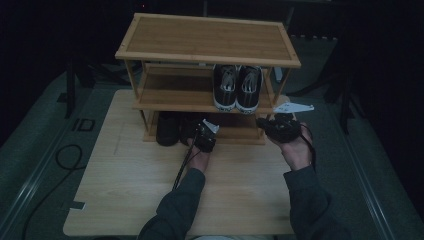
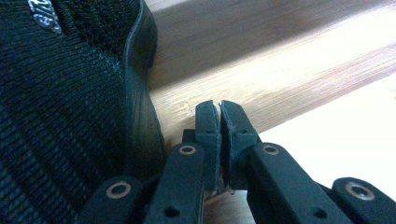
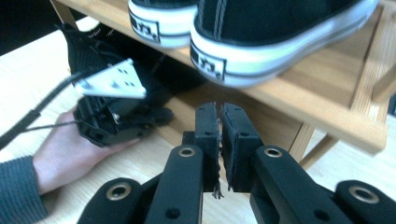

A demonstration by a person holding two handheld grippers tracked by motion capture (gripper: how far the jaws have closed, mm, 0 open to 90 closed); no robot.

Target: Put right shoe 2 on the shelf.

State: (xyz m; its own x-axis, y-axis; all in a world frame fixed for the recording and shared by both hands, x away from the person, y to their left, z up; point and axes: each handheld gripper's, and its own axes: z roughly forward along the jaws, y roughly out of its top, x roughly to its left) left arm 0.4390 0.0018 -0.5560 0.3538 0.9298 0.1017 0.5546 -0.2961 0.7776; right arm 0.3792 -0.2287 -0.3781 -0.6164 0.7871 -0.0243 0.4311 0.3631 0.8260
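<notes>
A pair of black-and-white sneakers (image 1: 236,87) stands on the middle shelf of a bamboo shoe rack (image 1: 207,37). A pair of black knit shoes (image 1: 172,129) sits on the lowest shelf. My left gripper (image 1: 198,131) is low at the rack's front, just right of the knit shoes. In the left gripper view its jaws (image 2: 219,109) are together with nothing between them, beside the knit shoe (image 2: 60,116). My right gripper (image 1: 263,123) hangs at the rack's right front. Its jaws (image 3: 220,112) are shut and empty below the sneakers' heels (image 3: 261,42).
The rack stands at the back of a light wooden table (image 1: 130,190). The top shelf is bare. The right gripper view shows the left gripper (image 3: 159,114) in a hand (image 3: 60,149), and the rack's right post (image 3: 373,56). Dark floor and a cable (image 1: 65,160) lie left of the table.
</notes>
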